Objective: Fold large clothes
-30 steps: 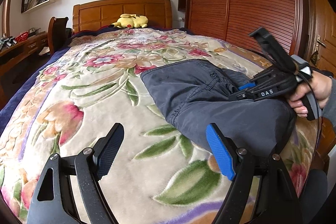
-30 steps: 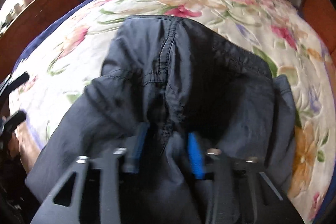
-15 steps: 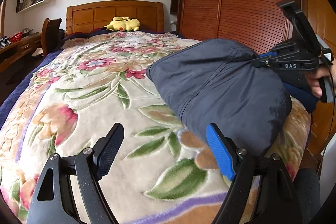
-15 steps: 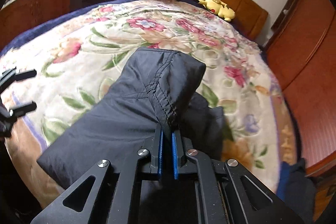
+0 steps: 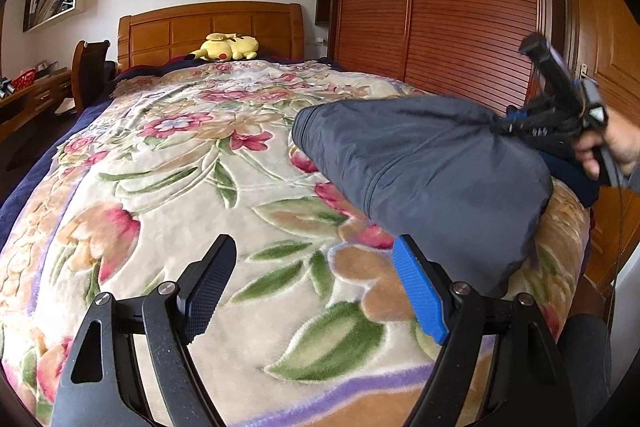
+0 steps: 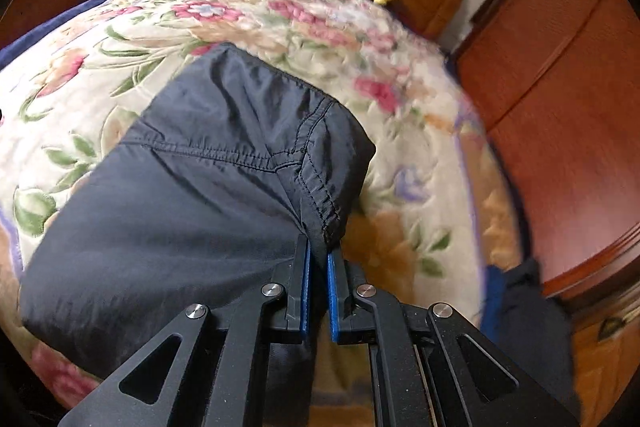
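Observation:
A dark grey garment (image 5: 424, 171) lies on the flowered blanket (image 5: 168, 187) at the bed's near right side. One end of it is lifted off the bed. My right gripper (image 6: 318, 255) is shut on a stitched, gathered edge of that garment (image 6: 224, 179), and the cloth hangs from the blue pads (image 6: 306, 291). In the left wrist view the right gripper (image 5: 508, 125), held by a hand, pinches the raised end at the far right. My left gripper (image 5: 316, 279) stands open just above the blanket, left of the garment's low end, with nothing between its fingers.
A yellow plush toy (image 5: 226, 47) rests by the wooden headboard (image 5: 208, 27). A tall wooden wardrobe (image 5: 440, 3) runs along the bed's right side. A chair (image 5: 90, 67) and a desk (image 5: 28, 95) stand at the left. Dark blue cloth (image 6: 520, 303) lies at the bed's right edge.
My right gripper closed on the garment's edge and lifted it up and back, stretching the cloth off the bed. The left gripper stayed open in about the same place.

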Demonstrator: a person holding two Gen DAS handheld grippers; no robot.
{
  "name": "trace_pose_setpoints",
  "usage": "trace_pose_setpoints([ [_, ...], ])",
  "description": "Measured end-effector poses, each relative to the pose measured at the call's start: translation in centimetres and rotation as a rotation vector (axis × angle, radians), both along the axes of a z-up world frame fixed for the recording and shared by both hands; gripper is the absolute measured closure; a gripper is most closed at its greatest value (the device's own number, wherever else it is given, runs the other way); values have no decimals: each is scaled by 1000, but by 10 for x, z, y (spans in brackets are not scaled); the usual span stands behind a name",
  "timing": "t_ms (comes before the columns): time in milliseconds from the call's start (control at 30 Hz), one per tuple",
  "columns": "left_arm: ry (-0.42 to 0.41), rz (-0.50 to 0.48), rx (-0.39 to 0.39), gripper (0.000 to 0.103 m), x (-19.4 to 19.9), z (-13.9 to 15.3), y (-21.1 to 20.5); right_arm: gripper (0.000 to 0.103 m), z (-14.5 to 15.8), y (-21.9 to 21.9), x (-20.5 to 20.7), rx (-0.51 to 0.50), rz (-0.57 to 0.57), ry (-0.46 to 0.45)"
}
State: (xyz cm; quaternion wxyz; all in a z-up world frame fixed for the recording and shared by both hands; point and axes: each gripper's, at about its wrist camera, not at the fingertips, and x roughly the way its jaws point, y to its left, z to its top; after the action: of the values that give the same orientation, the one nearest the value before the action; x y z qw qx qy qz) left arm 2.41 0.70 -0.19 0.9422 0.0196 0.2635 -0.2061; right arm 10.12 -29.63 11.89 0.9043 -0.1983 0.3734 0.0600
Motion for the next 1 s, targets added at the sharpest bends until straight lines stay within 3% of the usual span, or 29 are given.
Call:
trace_pose_setpoints([
  [100,1,1,-1,22,0,-1,-2,94,-27,12,5,23,3,22],
  [200,2,1,2,22,1,-1,-3,83,-41,15,5,54,-27,32],
  [267,2,0,5,22,1,-2,-4,75,-39,13,2,86,-70,17],
  [333,1,-1,8,22,1,-2,-5,57,-28,8,-6,109,-100,-23],
  [433,2,0,8,22,1,-3,-5,46,-10,7,-28,147,-109,-95],
  [667,2,1,8,22,1,-3,-5,44,3,48,-87,245,24,-185],
  [833,5,6,9,22,1,-3,-3,44,-21,83,-117,265,100,-183],
  [1000,7,16,12,22,0,-4,2,44,-52,81,-124,280,91,-181],
])
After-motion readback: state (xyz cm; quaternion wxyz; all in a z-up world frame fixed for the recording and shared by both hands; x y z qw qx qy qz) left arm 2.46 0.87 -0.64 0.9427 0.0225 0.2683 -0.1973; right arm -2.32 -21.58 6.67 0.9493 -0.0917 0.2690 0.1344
